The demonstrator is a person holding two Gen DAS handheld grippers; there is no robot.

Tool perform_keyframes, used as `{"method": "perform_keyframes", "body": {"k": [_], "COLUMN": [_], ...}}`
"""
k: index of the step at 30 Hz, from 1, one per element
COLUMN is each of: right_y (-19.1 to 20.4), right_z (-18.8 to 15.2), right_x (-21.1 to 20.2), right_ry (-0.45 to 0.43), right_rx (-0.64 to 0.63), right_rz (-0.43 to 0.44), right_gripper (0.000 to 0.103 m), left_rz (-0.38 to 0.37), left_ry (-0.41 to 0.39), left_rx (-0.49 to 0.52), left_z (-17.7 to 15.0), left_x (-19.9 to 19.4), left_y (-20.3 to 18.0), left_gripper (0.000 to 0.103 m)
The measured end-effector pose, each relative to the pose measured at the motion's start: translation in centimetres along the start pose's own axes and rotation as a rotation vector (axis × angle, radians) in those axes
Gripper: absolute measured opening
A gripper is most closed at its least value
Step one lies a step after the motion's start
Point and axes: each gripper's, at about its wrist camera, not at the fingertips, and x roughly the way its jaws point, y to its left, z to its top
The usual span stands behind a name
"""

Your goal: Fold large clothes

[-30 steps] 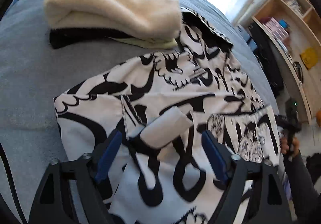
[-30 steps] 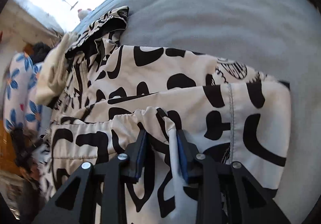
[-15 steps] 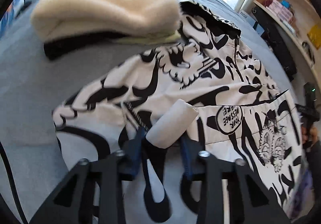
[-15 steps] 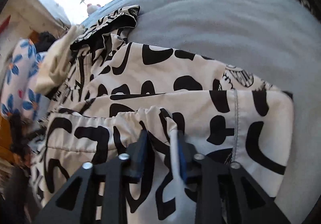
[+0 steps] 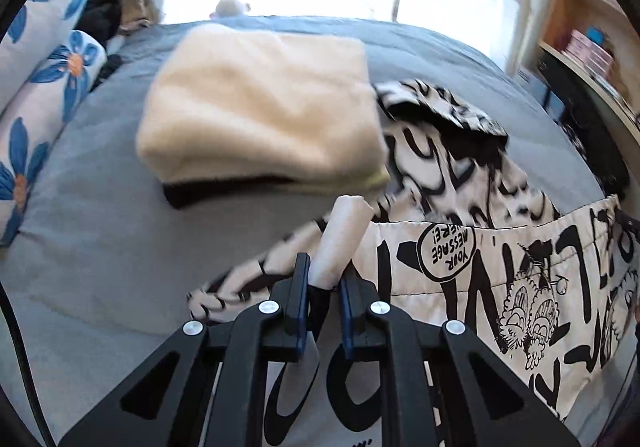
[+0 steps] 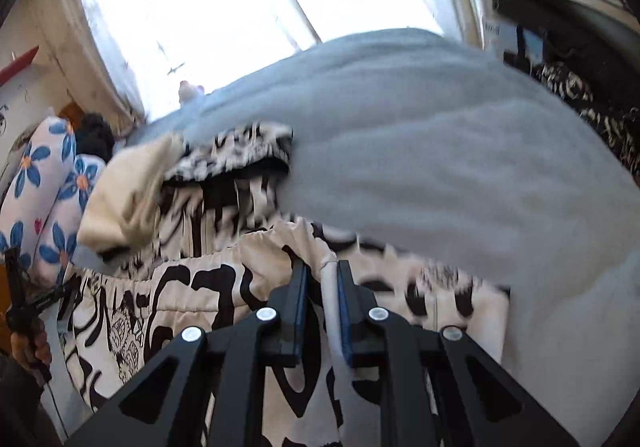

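- Two grippers, both pinched on the black-and-white printed garment: left gripper just closed on a pale rolled edge, right gripper just closed on a gathered fold.
- Lay spread over the grey bed, hanging from both pinches.
- Folded cream fleece ahead of the left gripper, overlapping the garment's far edge.
- Blue-flowered pillows far left.
- Printed bubble right of the left gripper, seen upside down: "YOUR MESSAGE HERE!"

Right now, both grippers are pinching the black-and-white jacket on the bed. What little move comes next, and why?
Probably carry the pinched edge toward the hood. The left hand-held gripper and right hand-held gripper have just closed on the jacket, so its near part can fold over the rest.
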Motion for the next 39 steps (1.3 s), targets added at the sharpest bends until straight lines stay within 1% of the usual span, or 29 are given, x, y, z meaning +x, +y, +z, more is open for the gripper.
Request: {"method": "perform_keyframes", "body": {"k": [1,4,5,7,9,10,12,13,15,16,17,18,19,20,24,25,26,27,28,29,30,33,34,35,36,39], "right_y": [0.0,-0.2,-0.7,-2.0,-3.6,-3.7,-3.6,-3.5,-3.3,-3.2,-3.0,-3.0,-3.0,-3.1,-3.7,-3.7,-3.5,-3.4,-3.3,-3.1,-3.0,-1.9,-1.5,-1.3,-1.4,-2.1], "right_z": [0.5,2.1,2.8,3.7,4.1,4.0,3.3,2.7,2.1,1.7,1.4,1.2,1.1,1.0,0.3,0.0,-0.4,-0.6,-0.8,-0.8,-0.6,0.8,1.2,1.5,1.5,0.2], "right_x": [0.3,1.9,2.6,4.0,5.9,6.5,8.0,8.4,9.4,9.8,10.0,10.3,10.5,10.6,11.7,11.8,11.9,12.0,12.1,11.6,10.9,7.8,7.4,7.7,8.5,12.1], "right_ry": [-0.013,-0.047,-0.075,-0.069,-0.020,0.002,0.088,0.130,0.200,0.223,0.243,0.261,0.270,0.280,0.366,0.381,0.395,0.401,0.411,0.391,0.352,0.180,0.143,0.134,0.148,0.217], "right_rx": [0.010,0.044,0.060,0.111,0.164,0.159,0.149,0.151,0.136,0.121,0.105,0.087,0.072,0.059,0.051,0.040,0.019,0.004,0.001,0.012,0.011,0.013,0.008,0.001,0.008,0.021], "right_rz": [-0.011,-0.077,-0.135,-0.159,-0.146,-0.137,-0.054,-0.028,-0.001,0.006,0.005,0.000,-0.001,-0.004,0.015,0.027,0.022,0.007,0.000,-0.012,-0.029,-0.068,-0.092,-0.116,-0.133,-0.182], "right_gripper": [0.011,0.000,0.000,0.000,0.000,0.000,0.000,0.000,0.005,0.015,0.030,0.037,0.042,0.042,0.042,0.041,0.034,0.026,0.010,0.008,0.007,0.006,0.006,0.006,0.006,0.006], "left_rz": [0.016,0.057,0.077,0.097,0.122,0.138,0.154,0.147,0.128,0.110,0.097,0.087,0.079,0.075,0.080,0.081,0.082,0.084,0.087,0.091,0.092,0.069,0.069,0.079,0.093,0.141], "left_ry": [-0.006,-0.009,0.000,0.015,0.044,0.063,0.081,0.084,0.082,0.083,0.083,0.084,0.086,0.088,0.089,0.089,0.088,0.084,0.079,0.069,0.057,-0.006,-0.028,-0.041,-0.042,0.036], "left_rx": [-0.009,-0.051,-0.072,-0.094,-0.082,-0.063,-0.045,-0.047,-0.060,-0.072,-0.079,-0.082,-0.080,-0.074,-0.050,-0.051,-0.053,-0.054,-0.054,-0.057,-0.059,-0.079,-0.079,-0.078,-0.077,-0.060], "left_z": [0.4,1.3,1.6,1.6,1.2,0.8,0.3,0.0,0.0,0.0,0.1,0.1,0.2,0.2,0.5,0.8,0.9,0.9,1.0,1.2,1.3,2.3,2.8,3.1,3.3,2.6], "left_x": [0.3,1.9,2.9,4.7,6.9,8.3,9.7,10.2,10.4,10.5,10.5,10.4,10.4,10.3,10.1,10.1,10.1,10.0,9.9,9.6,9.3,7.8,7.5,7.5,7.7,10.8], "left_y": [-0.1,0.3,0.6,0.9,0.7,0.3,-0.1,0.0,0.3,0.7,1.0,1.3,1.4,1.4,1.0,1.0,1.0,0.9,0.7,0.3,0.1,-0.5,-0.7,-0.9,-1.1,-1.0], "left_gripper": [0.010,0.009,0.009,0.008,0.008,0.008,0.008,0.008,0.008,0.008,0.008,0.008,0.008,0.009,0.009,0.009,0.009,0.008,0.008,0.008,0.008,0.008,0.008,0.008,0.008,0.008]}}
